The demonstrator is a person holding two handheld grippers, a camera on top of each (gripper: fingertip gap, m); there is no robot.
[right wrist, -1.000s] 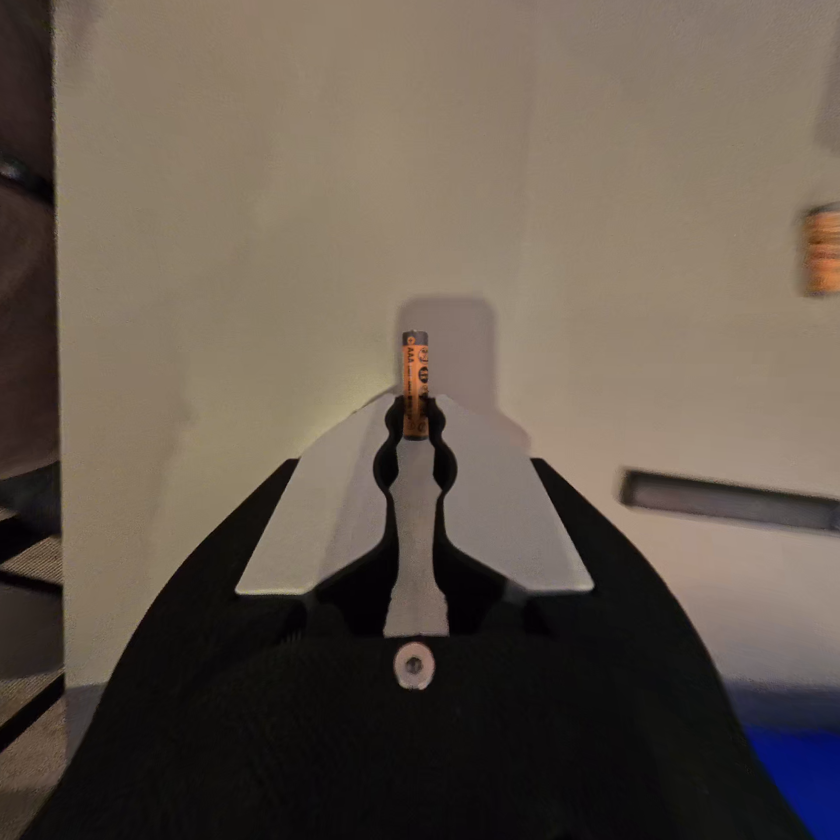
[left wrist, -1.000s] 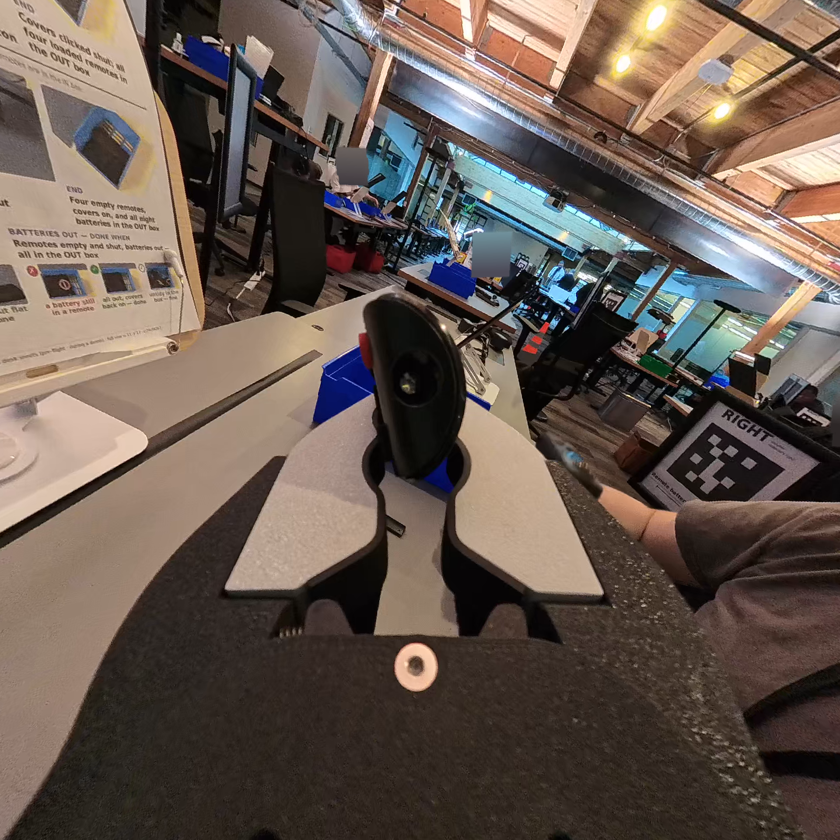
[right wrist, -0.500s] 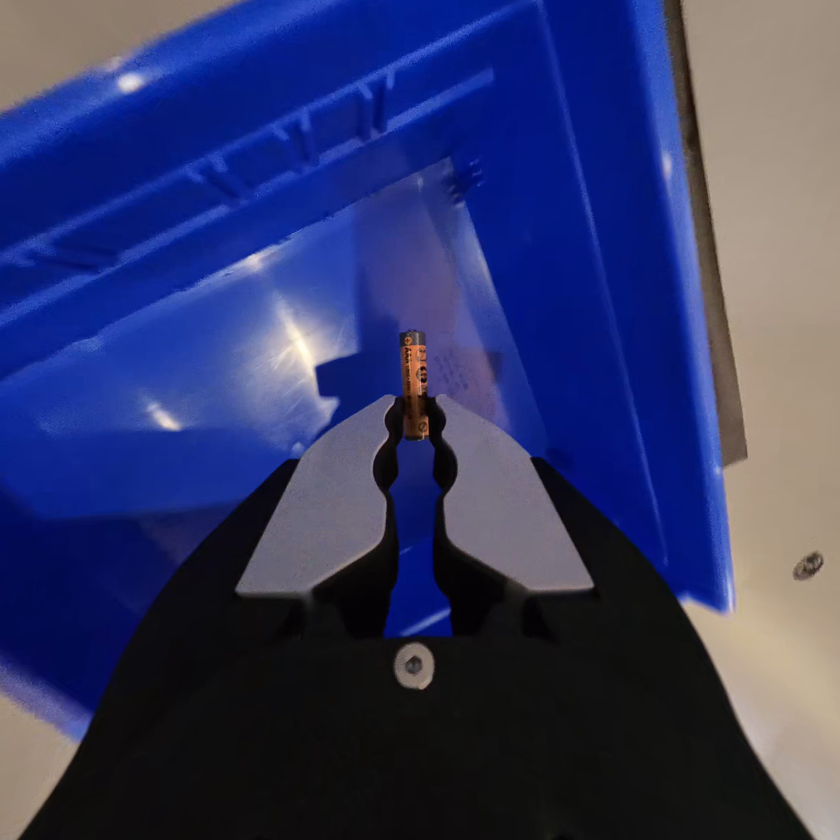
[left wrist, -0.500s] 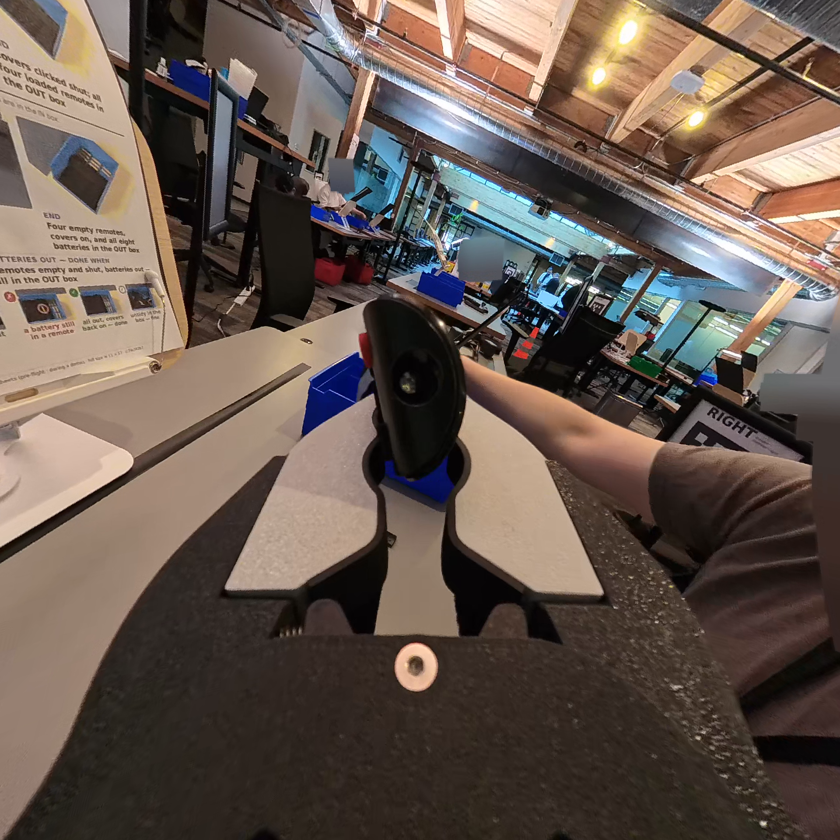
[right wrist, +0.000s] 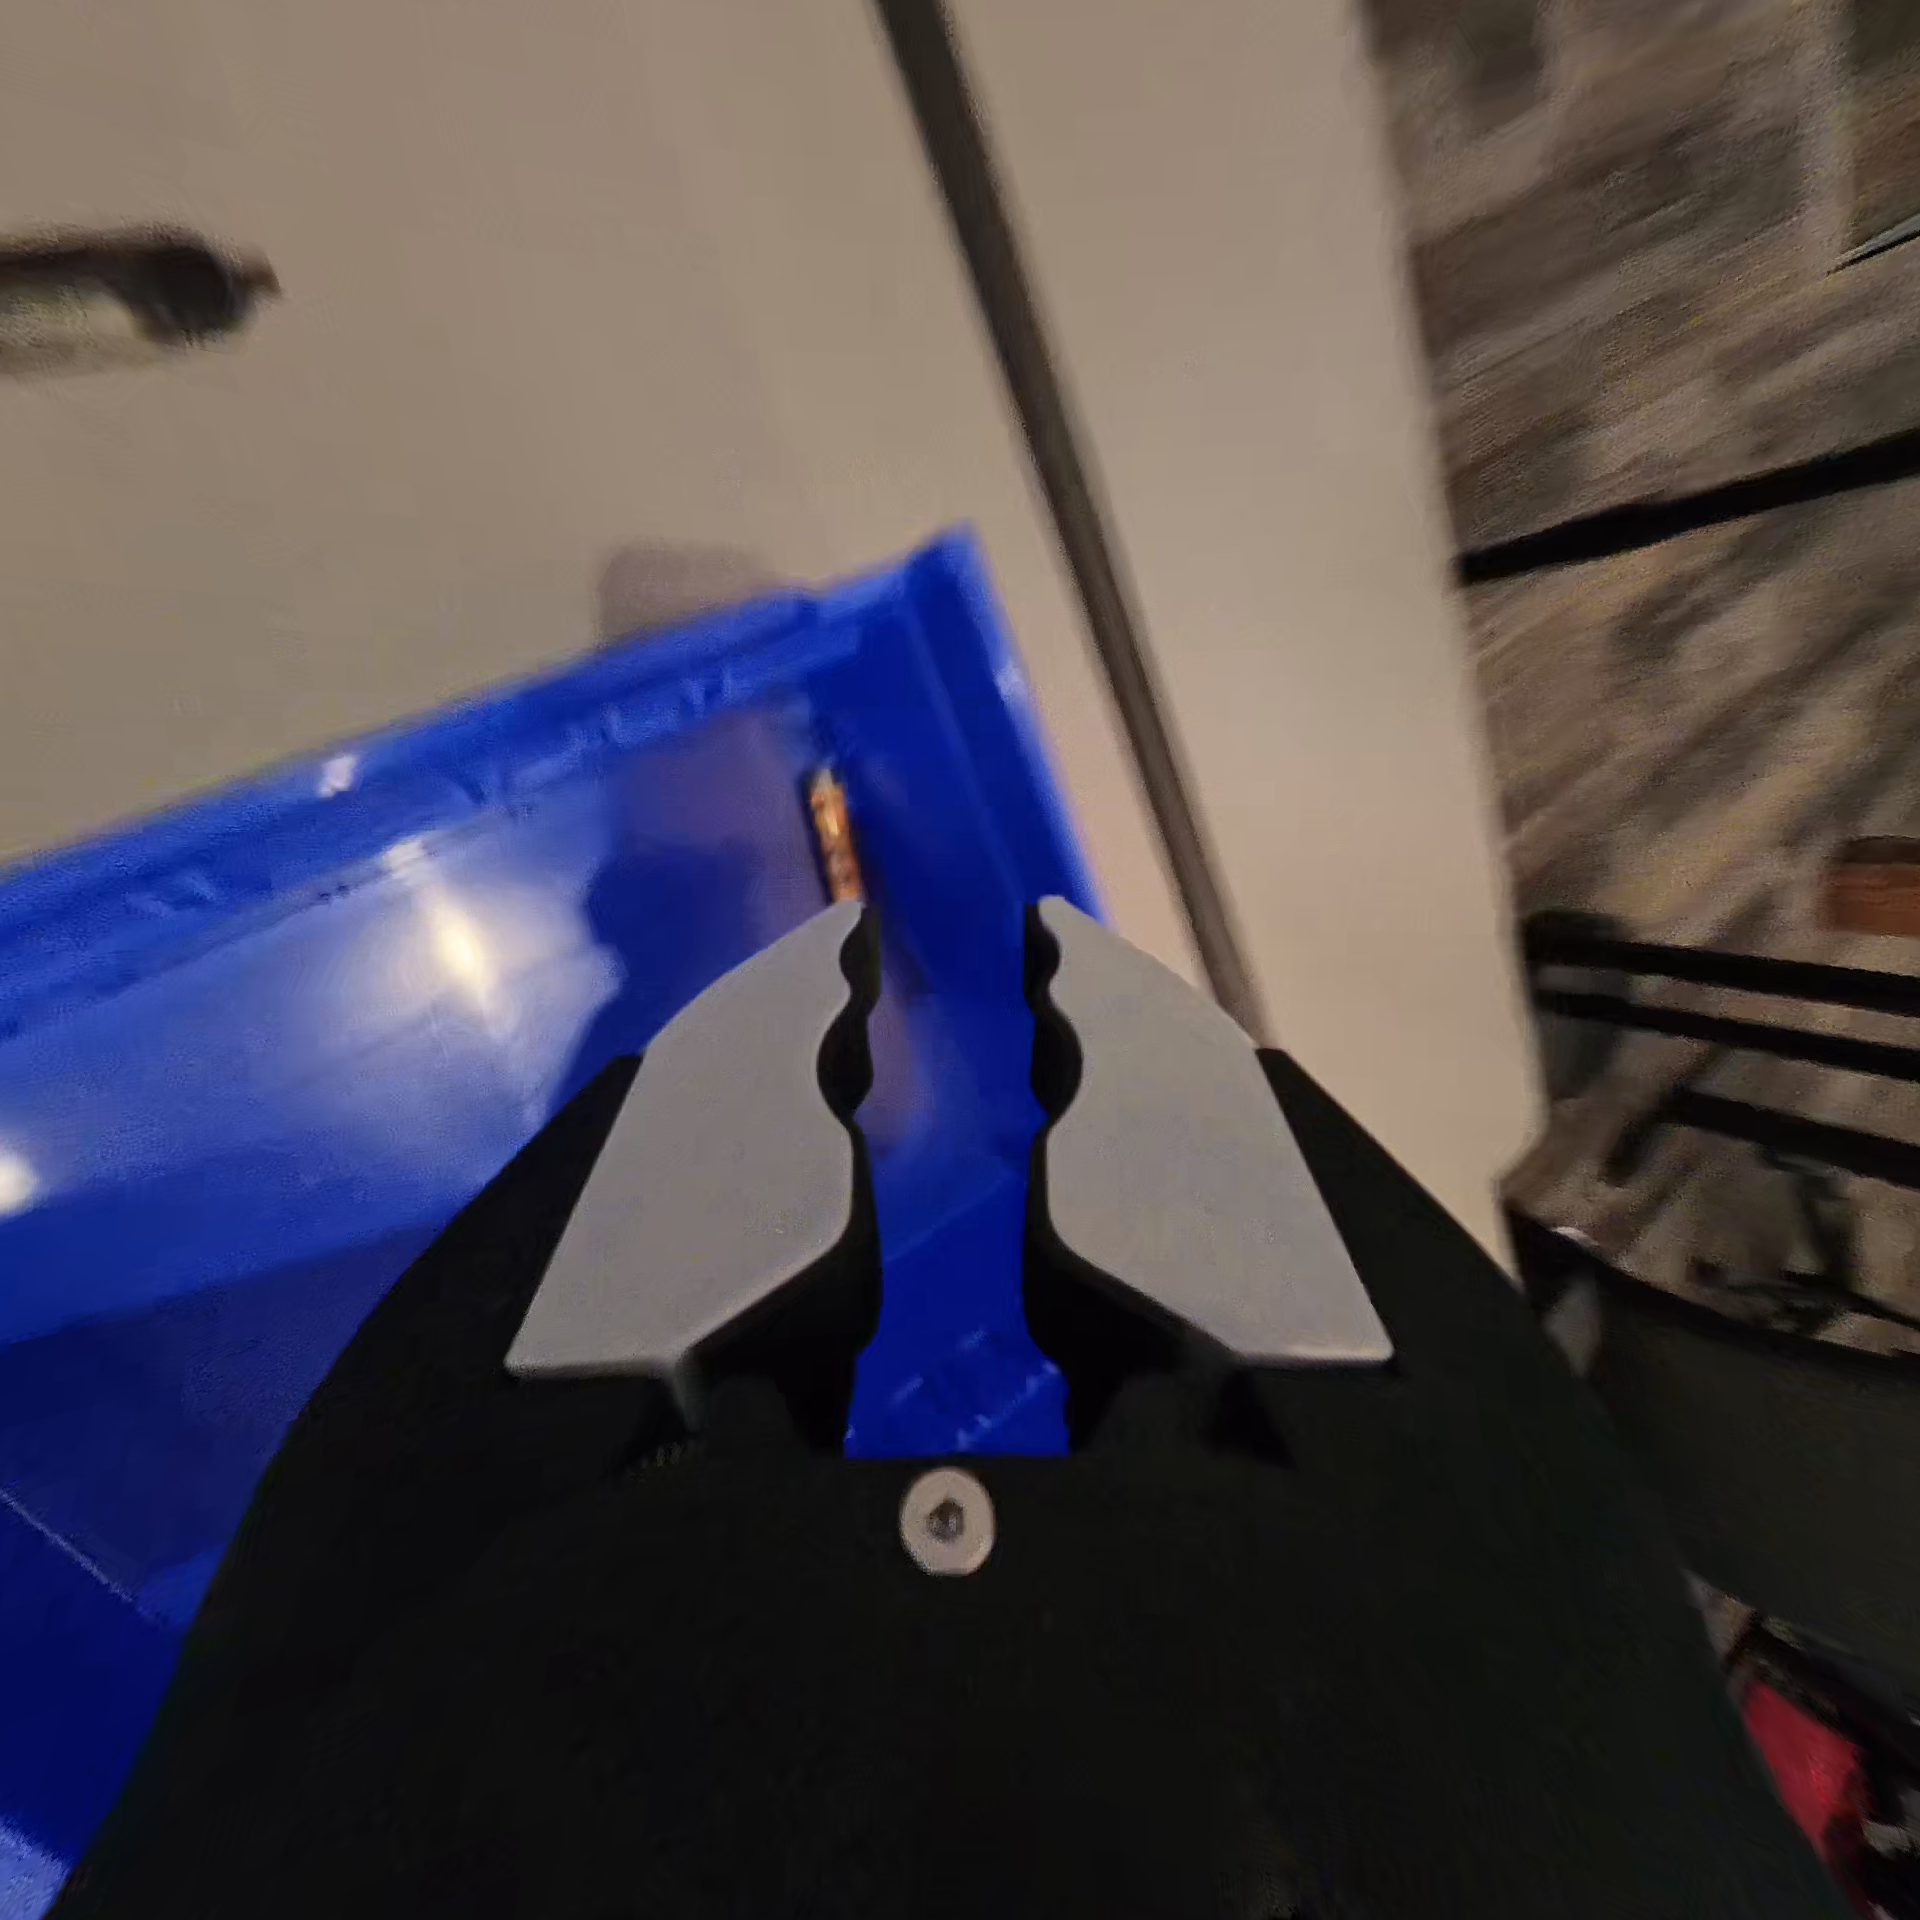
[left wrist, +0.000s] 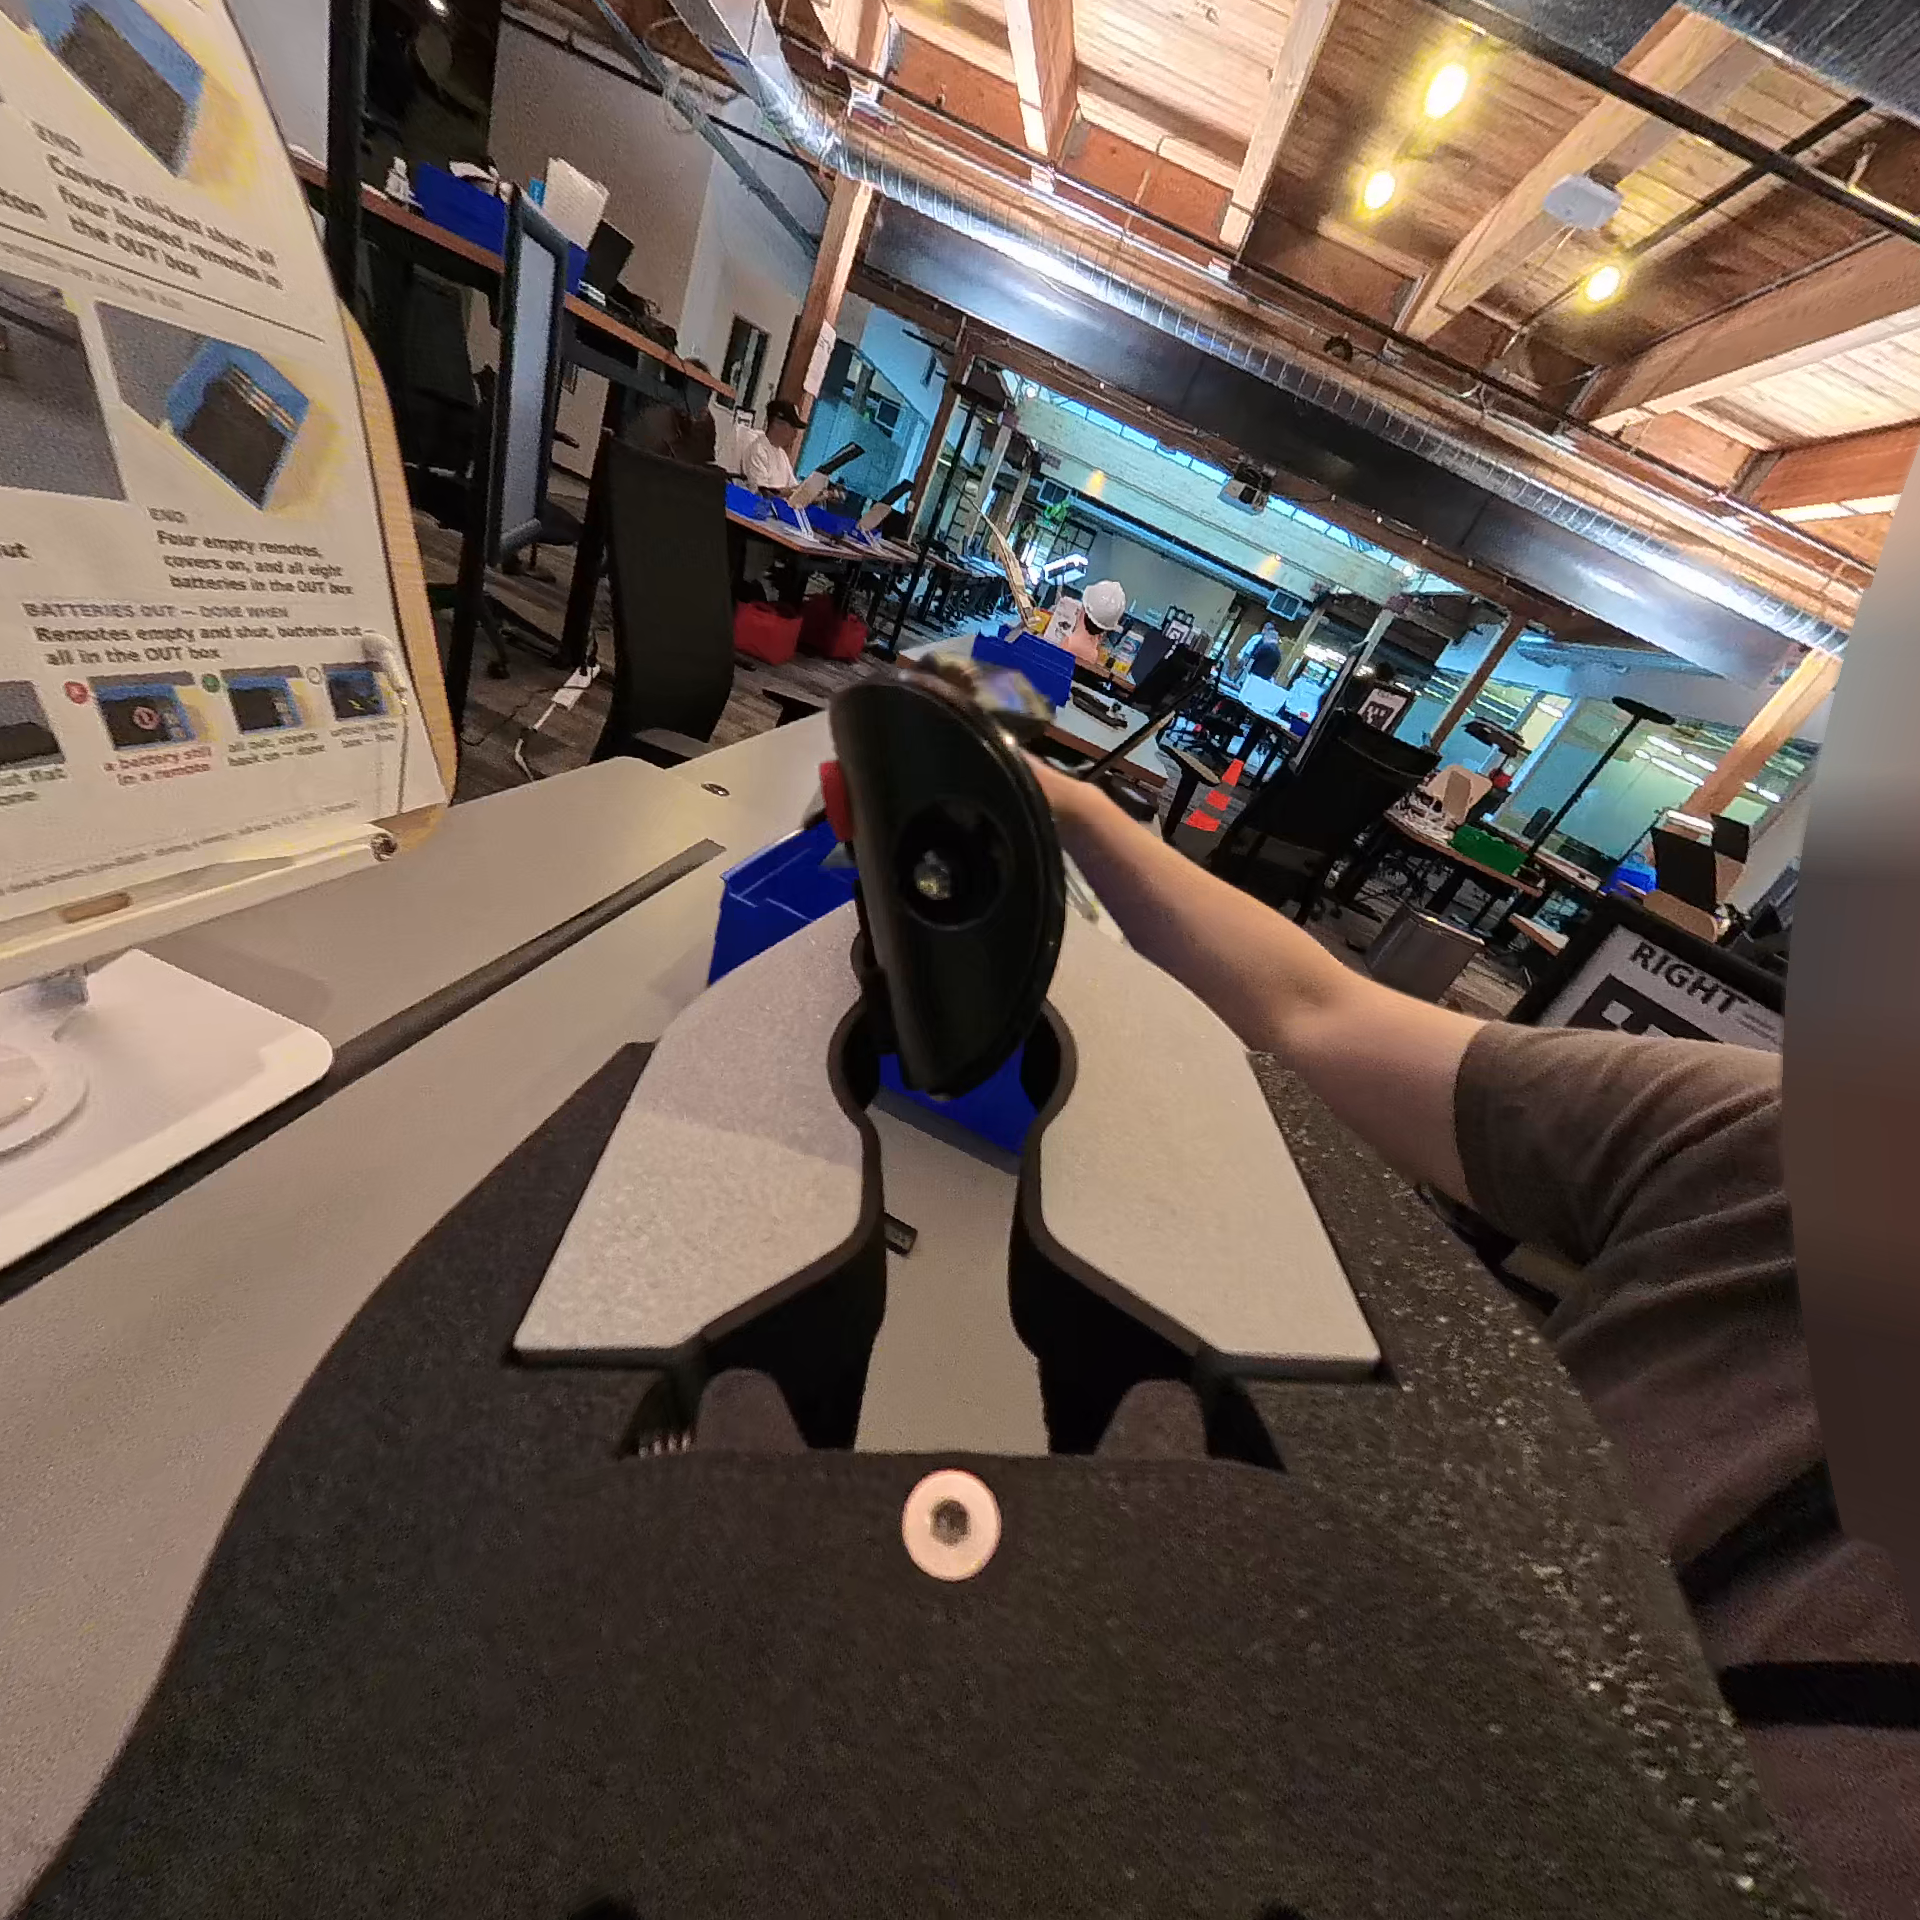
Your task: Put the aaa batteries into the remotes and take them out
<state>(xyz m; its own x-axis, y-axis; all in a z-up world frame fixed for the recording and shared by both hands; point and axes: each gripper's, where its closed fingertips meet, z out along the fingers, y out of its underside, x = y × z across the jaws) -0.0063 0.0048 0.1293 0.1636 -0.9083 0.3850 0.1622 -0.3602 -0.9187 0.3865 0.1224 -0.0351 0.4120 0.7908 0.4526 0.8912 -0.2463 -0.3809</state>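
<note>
The right gripper (right wrist: 951,914) hangs with jaws apart over the blue bin (right wrist: 312,1039); the battery (right wrist: 834,836) lies just beyond its tips, in the bin's far right corner. The left gripper (left wrist: 951,1029) is clamped on the black remote (left wrist: 945,883), upright.

The right gripper (right wrist: 951,914), clamped on the battery (right wrist: 834,837) half a second ago, now stands parted; the battery lies loose inside the bin (right wrist: 312,935).

Remote (left wrist: 951,904): standing upright between the left gripper (left wrist: 948,1060) fingers.
Bin (left wrist: 774,904): sitting on the table (left wrist: 416,987) behind the remote.
Instruction sheet (left wrist: 177,499): standing at the table's left.
Battery (right wrist: 836,840): lying inside the bin — against its right wall, just ahead of the right gripper (right wrist: 951,914).
Person's arm (left wrist: 1247,977): reaching in from the right — toward the bin.
</note>
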